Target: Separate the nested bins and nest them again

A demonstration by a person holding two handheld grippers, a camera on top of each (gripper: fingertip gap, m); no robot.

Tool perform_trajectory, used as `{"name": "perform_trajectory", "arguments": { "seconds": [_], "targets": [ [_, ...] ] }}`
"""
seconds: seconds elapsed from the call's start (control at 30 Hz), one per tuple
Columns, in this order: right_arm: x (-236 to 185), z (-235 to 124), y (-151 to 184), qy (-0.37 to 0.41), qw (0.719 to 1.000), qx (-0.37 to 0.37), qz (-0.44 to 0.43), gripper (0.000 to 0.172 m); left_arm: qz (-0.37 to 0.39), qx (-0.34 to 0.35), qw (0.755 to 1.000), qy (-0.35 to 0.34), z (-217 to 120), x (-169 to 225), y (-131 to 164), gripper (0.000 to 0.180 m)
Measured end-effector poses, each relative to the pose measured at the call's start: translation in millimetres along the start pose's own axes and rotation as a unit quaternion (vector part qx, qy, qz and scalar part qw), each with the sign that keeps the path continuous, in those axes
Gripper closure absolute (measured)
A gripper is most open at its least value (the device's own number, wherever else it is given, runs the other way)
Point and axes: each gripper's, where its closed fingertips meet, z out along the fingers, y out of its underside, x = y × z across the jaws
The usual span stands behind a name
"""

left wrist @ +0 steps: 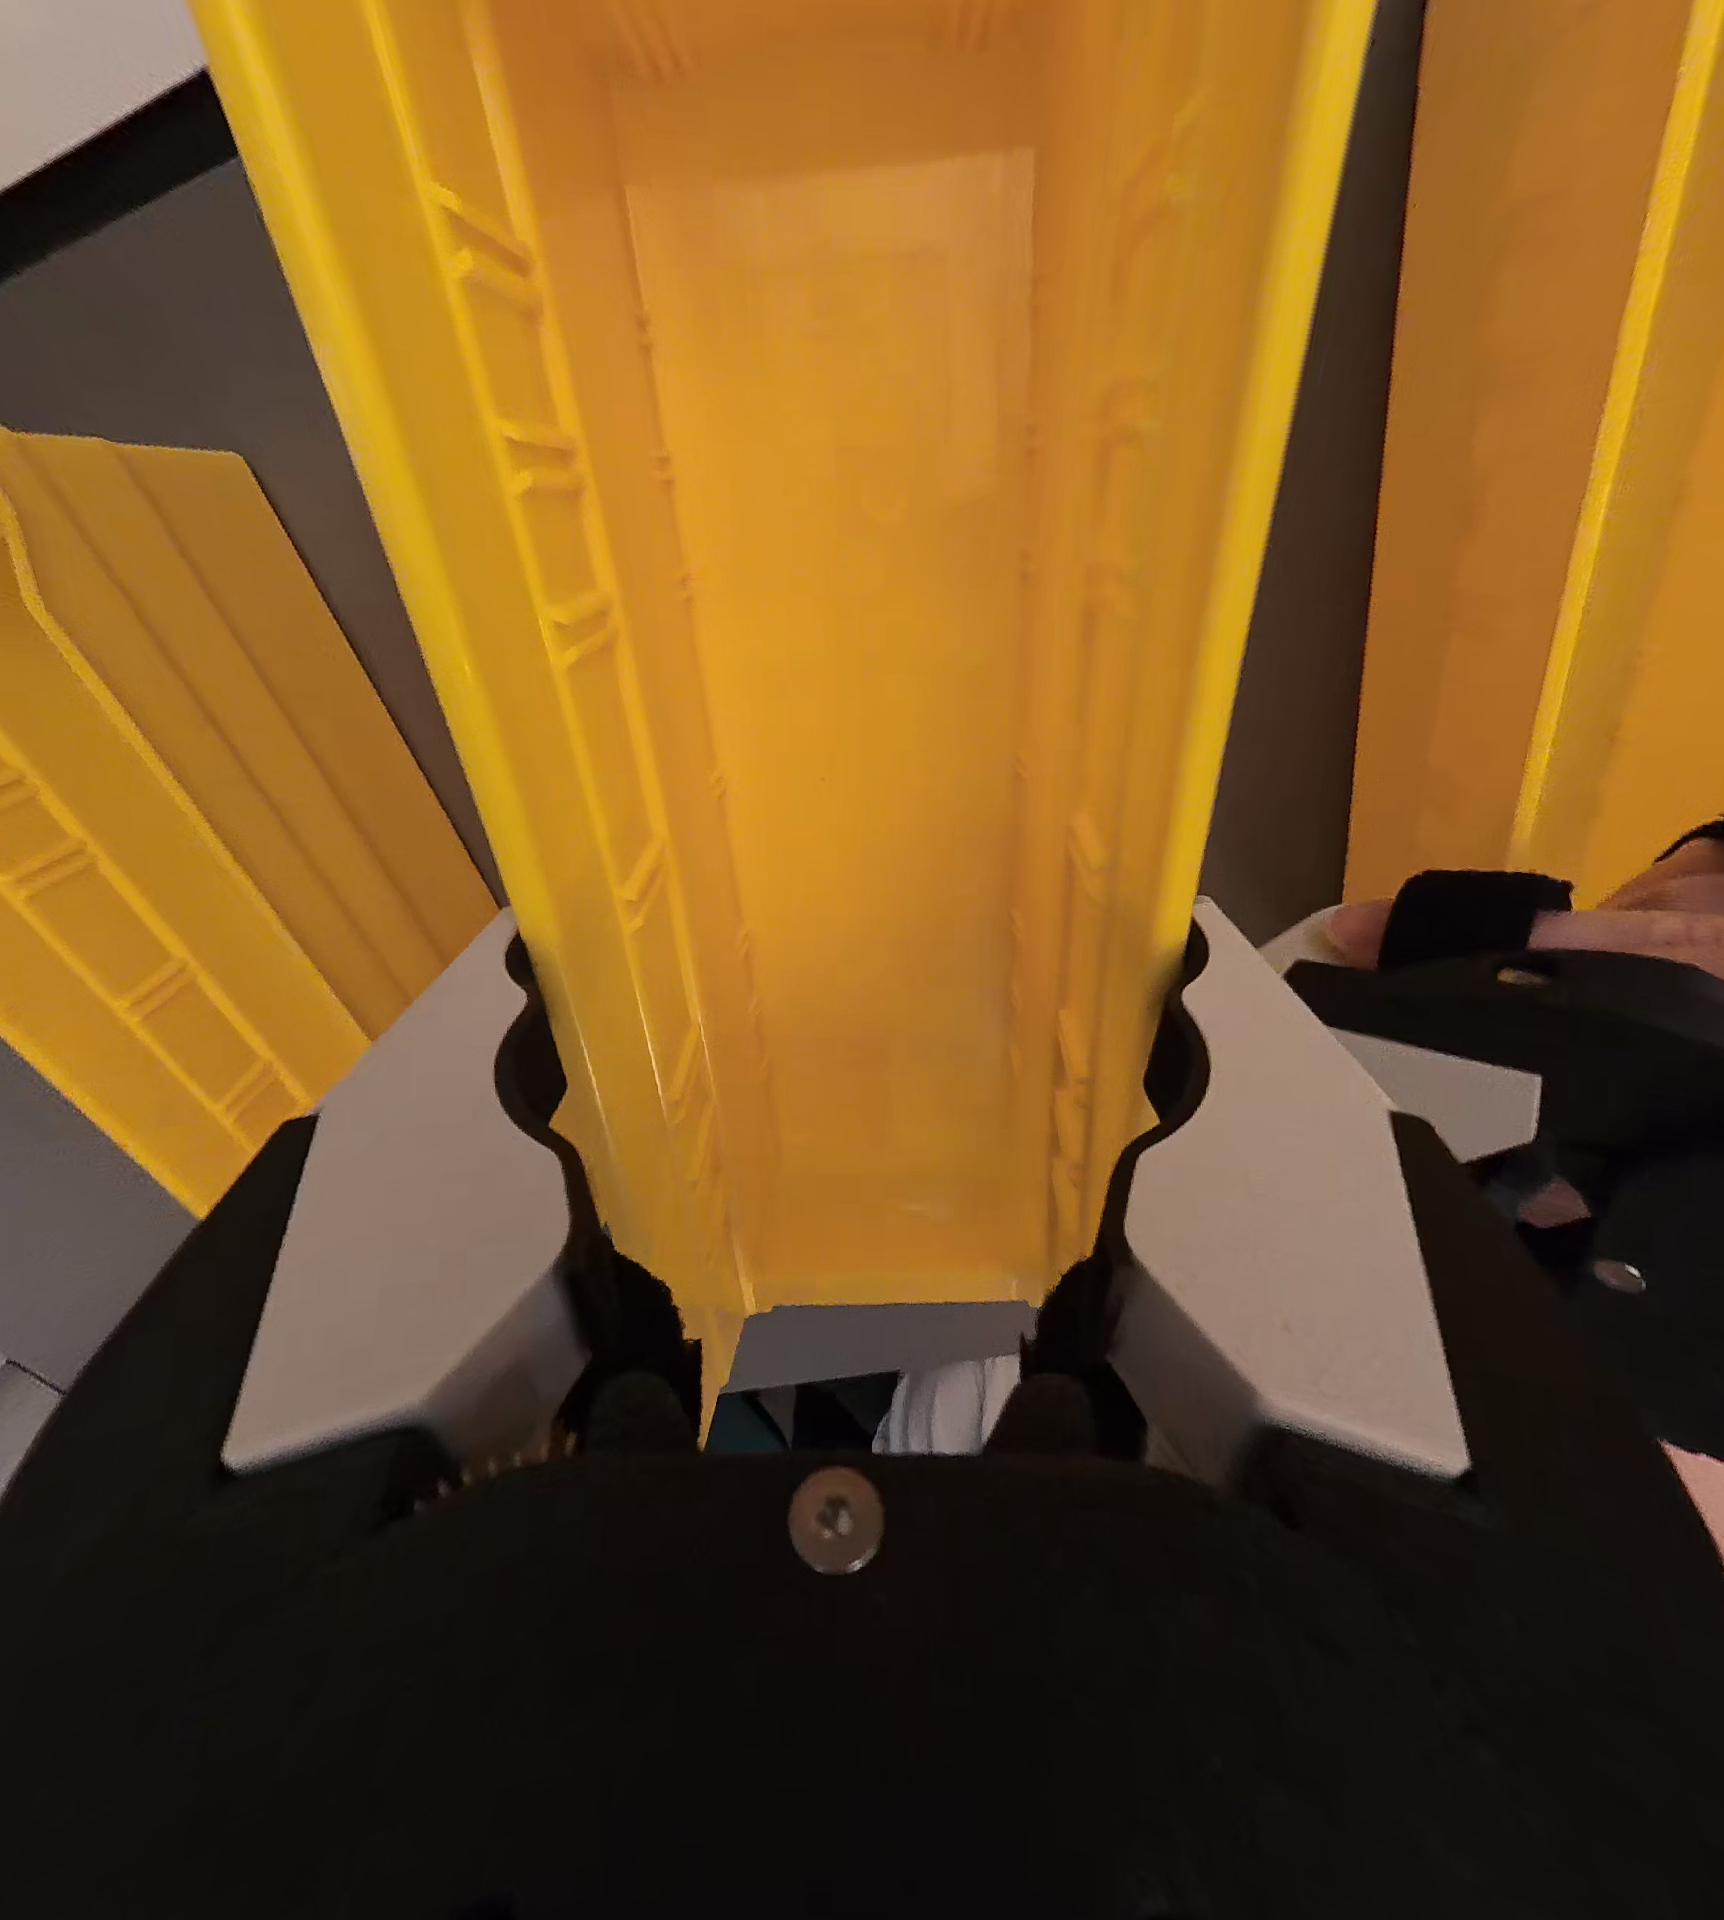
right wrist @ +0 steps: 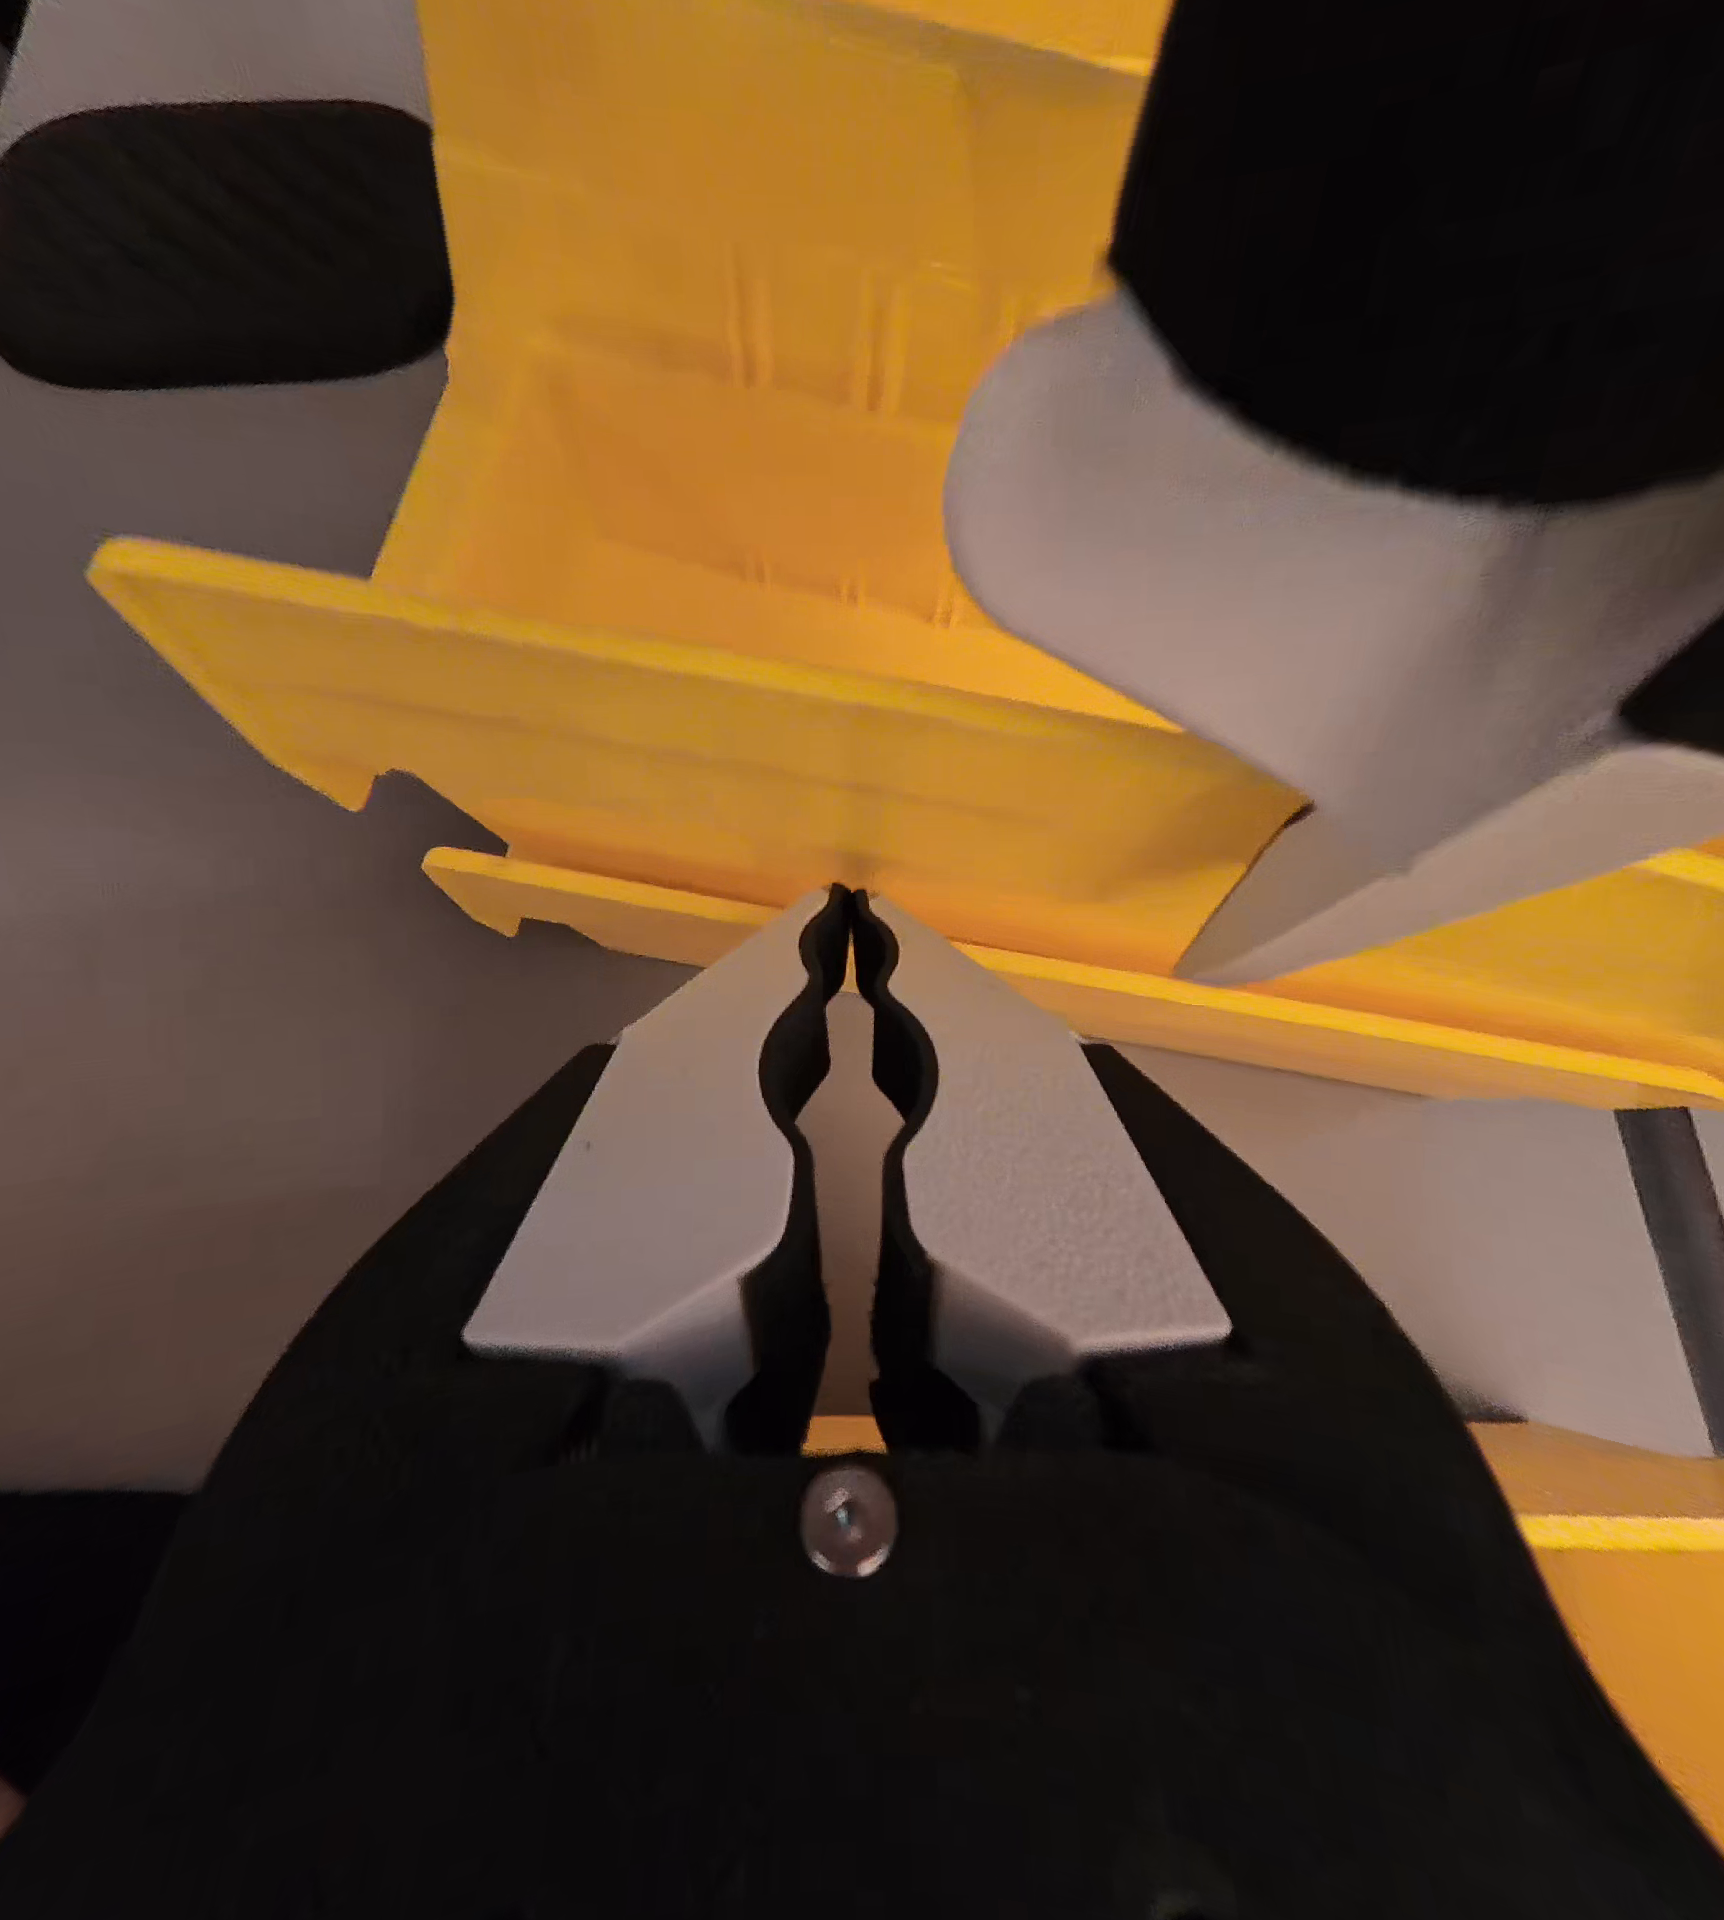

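Observation:
In the left wrist view a long yellow bin runs away from me between the fingers of my left gripper. Both pads press on its side rims, so the gripper is shut on it. In the right wrist view my right gripper is shut, pad against pad. Its tips rest against the front edge of a yellow bin that sits over another yellow rim. The left gripper's white finger lies on that bin's right side. The right gripper, with a hand on it, shows at the right of the left wrist view.
Another yellow bin lies to the left and one more to the right in the left wrist view. A further yellow bin shows at the lower right of the right wrist view. The surface is grey.

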Motion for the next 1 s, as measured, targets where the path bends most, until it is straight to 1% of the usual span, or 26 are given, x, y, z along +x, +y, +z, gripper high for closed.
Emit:
{"name": "perform_trajectory", "arguments": {
  "seconds": [0.1, 0.23, 0.3, 0.4, 0.5, 0.6, 0.73, 0.83, 1.0],
  "targets": [
    [-3, -12, -6, 0.003, 1.0, 0.019, -0.019, 0.172, -0.002, -0.004, 1.0, 0.0, -5, -4, 3, 0.064],
    [-5, -43, -22, 0.017, 0.997, 0.078, -0.025, 0.172, -0.008, 0.001, 1.0, 0.013, -15, -9, 5, 0.064],
    [-6, -55, -27, 0.028, 0.995, 0.091, -0.032, 0.172, -0.007, 0.002, 1.0, 0.019, -25, -10, 8, 0.064],
    [-8, -65, -28, 0.046, 0.994, 0.085, -0.043, 0.172, -0.006, 0.019, 0.999, 0.029, -54, -15, 10, 0.064],
    [-9, -72, -27, 0.059, 0.994, 0.078, -0.05, 0.172, -0.004, 0.036, 0.999, 0.032, -90, -31, 17, 0.063],
    [-8, -75, -27, 0.066, 0.994, 0.076, -0.05, 0.172, -0.018, 0.052, 0.998, 0.025, -117, -62, 30, 0.063],
    [-1, -72, -19, 0.081, 0.995, 0.05, -0.041, 0.172, -0.064, 0.066, 0.996, 0.006, -130, -121, 50, 0.064],
    [0, -69, -16, 0.086, 0.995, 0.035, -0.039, 0.171, -0.097, 0.072, 0.993, -0.013, -125, -172, 66, 0.064],
    [3, -64, -11, 0.094, 0.995, 0.01, -0.039, 0.171, -0.14, 0.059, 0.988, -0.033, -95, -254, 96, 0.063]
  ]
}}
